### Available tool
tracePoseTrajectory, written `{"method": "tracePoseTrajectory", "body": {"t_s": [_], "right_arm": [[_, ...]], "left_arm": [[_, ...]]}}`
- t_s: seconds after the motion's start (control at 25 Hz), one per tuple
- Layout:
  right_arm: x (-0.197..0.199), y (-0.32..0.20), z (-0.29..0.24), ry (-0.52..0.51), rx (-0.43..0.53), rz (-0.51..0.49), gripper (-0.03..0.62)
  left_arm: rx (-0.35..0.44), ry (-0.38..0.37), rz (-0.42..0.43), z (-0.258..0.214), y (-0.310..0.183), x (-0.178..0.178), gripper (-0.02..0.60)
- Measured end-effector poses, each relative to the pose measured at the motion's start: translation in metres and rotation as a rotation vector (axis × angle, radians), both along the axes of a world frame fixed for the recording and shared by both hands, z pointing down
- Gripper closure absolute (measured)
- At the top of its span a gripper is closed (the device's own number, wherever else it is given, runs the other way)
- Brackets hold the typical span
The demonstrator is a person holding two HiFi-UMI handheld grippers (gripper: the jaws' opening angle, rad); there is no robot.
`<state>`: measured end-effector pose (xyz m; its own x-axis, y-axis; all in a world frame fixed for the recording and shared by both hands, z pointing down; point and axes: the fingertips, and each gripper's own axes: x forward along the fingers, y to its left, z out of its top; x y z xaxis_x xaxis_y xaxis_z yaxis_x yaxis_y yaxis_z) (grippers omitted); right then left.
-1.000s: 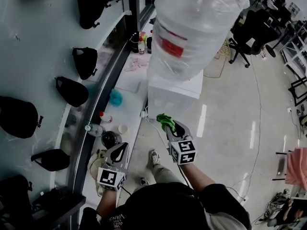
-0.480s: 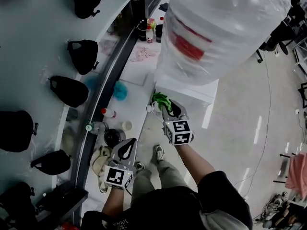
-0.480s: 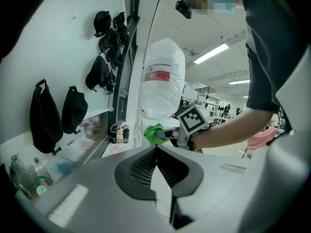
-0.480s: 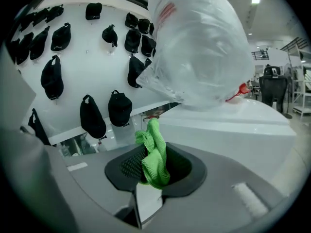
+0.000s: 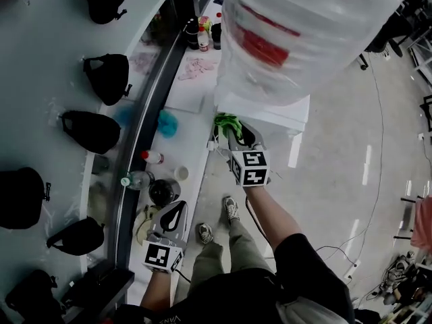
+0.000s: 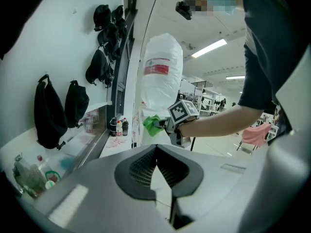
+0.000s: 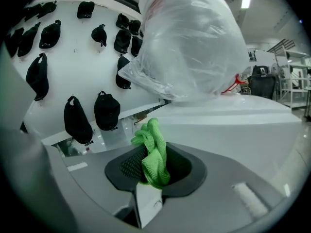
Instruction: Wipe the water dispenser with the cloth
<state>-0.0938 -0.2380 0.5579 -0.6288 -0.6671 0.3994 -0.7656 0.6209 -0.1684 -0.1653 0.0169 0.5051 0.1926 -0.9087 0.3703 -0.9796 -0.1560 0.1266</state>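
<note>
The white water dispenser [image 5: 270, 117] stands under a big water bottle wrapped in clear plastic [image 5: 297, 32]. My right gripper [image 5: 233, 135] is shut on a bunched green cloth [image 5: 227, 122], held at the dispenser's near top corner. In the right gripper view the green cloth [image 7: 153, 152] sticks up between the jaws, just before the dispenser's white top [image 7: 228, 120]. My left gripper [image 5: 174, 216] hangs low at the left, shut and holding nothing. The left gripper view shows the bottle [image 6: 162, 76] and the green cloth [image 6: 152, 124] ahead.
A white counter [image 5: 192, 106] runs along the wall left of the dispenser, with small bottles [image 5: 200, 36], a blue object [image 5: 165, 123] and a pink rag [image 5: 198, 66] on it. Black bags [image 5: 86, 130] hang on the wall. Office chairs stand beyond on the floor [image 5: 337, 154].
My right gripper has carried the green cloth up from beside the dispenser's front to its top corner. The left gripper stayed low and shut.
</note>
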Motion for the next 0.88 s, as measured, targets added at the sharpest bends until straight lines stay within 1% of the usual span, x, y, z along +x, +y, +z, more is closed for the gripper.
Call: {"method": "tracePoseTrajectory", "body": {"t_s": [0.16, 0.44, 0.56, 0.72, 0.88], "right_arm": [[0.043, -0.004, 0.001, 0.026, 0.012, 0.062, 0.500], [0.152, -0.016, 0.003, 0.106, 0.027, 0.204, 0.500], [0.192, -0.020, 0.004, 0.132, 0.035, 0.257, 0.499], [0.234, -0.023, 0.005, 0.154, 0.041, 0.330, 0.499], [0.255, -0.020, 0.005, 0.164, 0.035, 0.371, 0.499]], "left_arm": [[0.013, 0.003, 0.053, 0.000, -0.009, 0.012, 0.580], [0.020, 0.023, 0.174, 0.007, -0.026, 0.055, 0.580], [0.020, 0.031, 0.214, 0.010, -0.031, 0.073, 0.580], [0.022, 0.036, 0.252, 0.013, -0.036, 0.090, 0.580], [0.020, 0.037, 0.264, 0.013, -0.035, 0.097, 0.580]]}}
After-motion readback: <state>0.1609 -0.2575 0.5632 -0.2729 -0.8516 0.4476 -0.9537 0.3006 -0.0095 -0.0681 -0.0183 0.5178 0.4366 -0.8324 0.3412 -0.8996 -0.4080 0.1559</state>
